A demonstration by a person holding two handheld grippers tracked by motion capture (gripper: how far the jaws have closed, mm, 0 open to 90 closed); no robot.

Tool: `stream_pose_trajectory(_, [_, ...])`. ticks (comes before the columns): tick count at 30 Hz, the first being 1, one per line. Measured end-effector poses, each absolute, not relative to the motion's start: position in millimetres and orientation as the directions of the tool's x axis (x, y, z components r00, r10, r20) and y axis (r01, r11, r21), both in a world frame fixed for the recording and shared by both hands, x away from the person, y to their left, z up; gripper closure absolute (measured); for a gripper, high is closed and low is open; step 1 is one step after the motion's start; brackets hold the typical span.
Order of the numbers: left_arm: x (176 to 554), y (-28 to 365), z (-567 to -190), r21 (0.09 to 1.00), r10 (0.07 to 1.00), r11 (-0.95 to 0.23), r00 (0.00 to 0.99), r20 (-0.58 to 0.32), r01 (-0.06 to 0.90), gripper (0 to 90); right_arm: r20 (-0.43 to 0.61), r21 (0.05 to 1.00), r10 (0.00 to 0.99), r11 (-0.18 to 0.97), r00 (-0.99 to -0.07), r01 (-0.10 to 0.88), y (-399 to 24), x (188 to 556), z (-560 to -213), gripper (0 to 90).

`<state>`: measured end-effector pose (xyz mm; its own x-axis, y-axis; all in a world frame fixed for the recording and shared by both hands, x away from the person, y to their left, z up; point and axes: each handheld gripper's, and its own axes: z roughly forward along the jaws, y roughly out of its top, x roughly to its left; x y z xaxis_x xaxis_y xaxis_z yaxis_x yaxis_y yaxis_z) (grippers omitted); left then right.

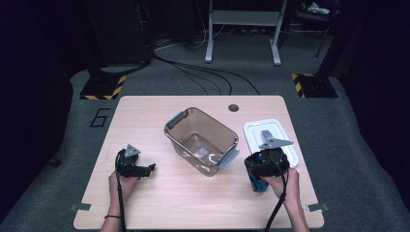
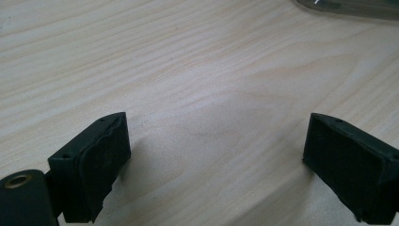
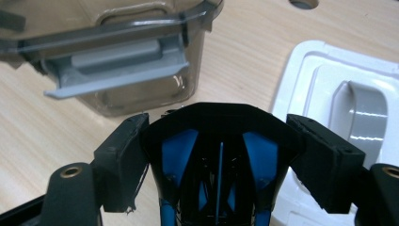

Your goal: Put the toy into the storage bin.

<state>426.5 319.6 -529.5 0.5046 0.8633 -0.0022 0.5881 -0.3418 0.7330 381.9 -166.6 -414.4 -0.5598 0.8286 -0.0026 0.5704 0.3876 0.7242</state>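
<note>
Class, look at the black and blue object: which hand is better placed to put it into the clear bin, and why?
Right. The right gripper already clamps the black and blue object beside the clear bin; the left gripper rests open on the table, holding nothing.

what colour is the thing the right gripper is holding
Black with blue panels, clearest in the right gripper view, between the right gripper pads.

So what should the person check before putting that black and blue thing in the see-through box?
1. Grip: the right hand-held gripper has both pads pressed on the black and blue object. Ok.
2. Box open: the clear box has no lid on. Ok.
3. Lid clear of the way: the white lid lies flat beside the box. Ok.
4. Latches: the grey latch facing the gripper hangs open. Ok.
5. Room inside: something small and clear may lie on the bottom. Cannot tell.
6. Left hand-held gripper: open, empty, over bare table. Ok.
</note>
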Motion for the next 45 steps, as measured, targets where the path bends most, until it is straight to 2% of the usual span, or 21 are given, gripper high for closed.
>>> stream_pose_trajectory(45, [426, 320, -530, 0.733, 0.863, -0.341, 0.504, -0.003, 0.588, 7.6, -0.043, 0.776, 0.881, 0.326, -0.470, 0.540, -167, 441, -373, 24.2])
